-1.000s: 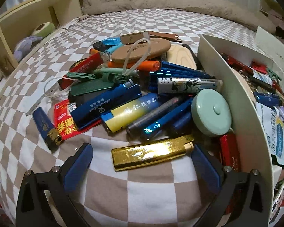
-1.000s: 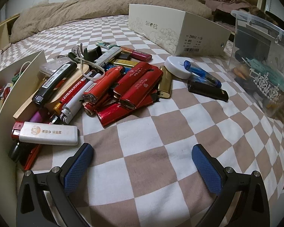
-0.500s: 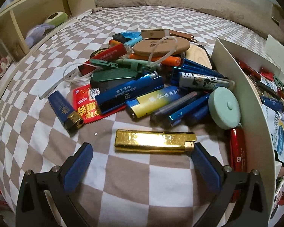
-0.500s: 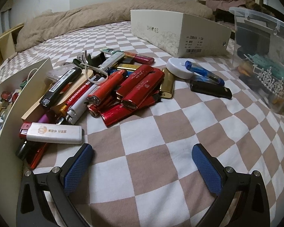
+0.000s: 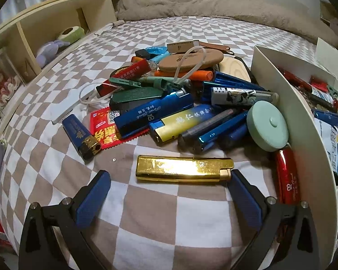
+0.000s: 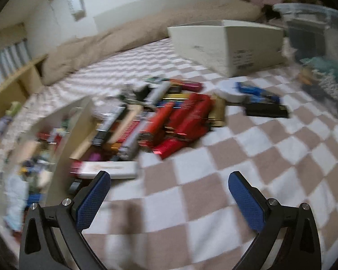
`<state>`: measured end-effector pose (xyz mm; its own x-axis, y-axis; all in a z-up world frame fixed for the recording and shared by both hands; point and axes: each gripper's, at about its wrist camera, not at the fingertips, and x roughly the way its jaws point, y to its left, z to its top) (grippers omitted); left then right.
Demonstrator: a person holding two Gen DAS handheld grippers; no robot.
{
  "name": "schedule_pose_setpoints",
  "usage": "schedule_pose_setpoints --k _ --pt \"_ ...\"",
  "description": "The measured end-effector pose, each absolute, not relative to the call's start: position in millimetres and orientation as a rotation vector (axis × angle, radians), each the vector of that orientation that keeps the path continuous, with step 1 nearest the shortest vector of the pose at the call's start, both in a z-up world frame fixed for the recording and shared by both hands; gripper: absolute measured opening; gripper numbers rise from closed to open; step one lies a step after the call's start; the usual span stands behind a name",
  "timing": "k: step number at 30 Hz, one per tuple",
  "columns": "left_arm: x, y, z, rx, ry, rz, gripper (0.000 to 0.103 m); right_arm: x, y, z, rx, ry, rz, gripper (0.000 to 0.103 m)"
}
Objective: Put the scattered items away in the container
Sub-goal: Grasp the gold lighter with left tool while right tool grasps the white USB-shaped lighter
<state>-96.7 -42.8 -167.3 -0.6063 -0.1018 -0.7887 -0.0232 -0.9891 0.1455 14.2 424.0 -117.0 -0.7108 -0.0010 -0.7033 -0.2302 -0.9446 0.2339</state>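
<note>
A gold lighter [image 5: 184,168] lies crosswise on the checked bed cover, just ahead of my open left gripper [image 5: 169,186]; its cap end nearly touches the right pad. Behind it lies a heap of lighters and small items, among them a blue lighter [image 5: 154,114] and a mint round case [image 5: 267,128]. The white box [image 5: 304,135] stands at the right, holding several items. In the blurred right wrist view my right gripper [image 6: 169,185] is open and empty, above the cover. A white lighter [image 6: 108,169] lies by its left pad, red lighters [image 6: 182,123] beyond, the white box [image 6: 74,135] at left.
A wooden shelf unit [image 5: 45,36] runs along the bed's left side. A beige duvet [image 5: 214,4] lies at the head of the bed. A shoe box [image 6: 227,47] and a clear plastic bin [image 6: 315,33] stand at the far right. A black lighter [image 6: 267,111] lies apart.
My left gripper has drawn back and turned left, so the gold lighter now lies square between the fingertips. My right gripper has risen and swung, blurring its view.
</note>
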Motion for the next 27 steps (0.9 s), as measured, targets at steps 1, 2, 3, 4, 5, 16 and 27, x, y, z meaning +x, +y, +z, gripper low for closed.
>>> schedule_pose_setpoints --k 1,2,3,4,5,16,27 --pt "-97.5 -44.0 -167.2 1.376 -0.213 -2.769 0.103 10.9 420.1 -115.4 -1.147 0.461 2.777 0.103" --pt "-97.6 -44.3 -167.2 1.377 -0.213 -2.768 0.103 6.3 413.0 -114.1 -1.168 0.431 2.804 0.103" --pt "-97.4 -44.0 -167.2 1.376 -0.217 -2.767 0.103 2.9 407.1 -113.6 -1.182 0.394 2.822 0.103" --pt "-97.3 -44.4 -167.1 1.375 -0.215 -2.768 0.103 -1.0 400.2 -113.5 -1.2 0.356 2.841 0.103" --pt "-97.5 -44.9 -167.1 1.374 -0.216 -2.768 0.103 -5.1 393.1 -114.0 -1.222 0.328 2.86 0.103" --pt "-97.5 -45.5 -168.0 1.366 -0.224 -2.767 0.103 -32.5 376.6 -126.7 -1.334 0.385 2.89 0.097" --pt "-100.1 -48.0 -168.0 1.393 -0.201 -2.768 0.103 -35.7 378.8 -134.0 -1.396 0.454 2.911 0.09"
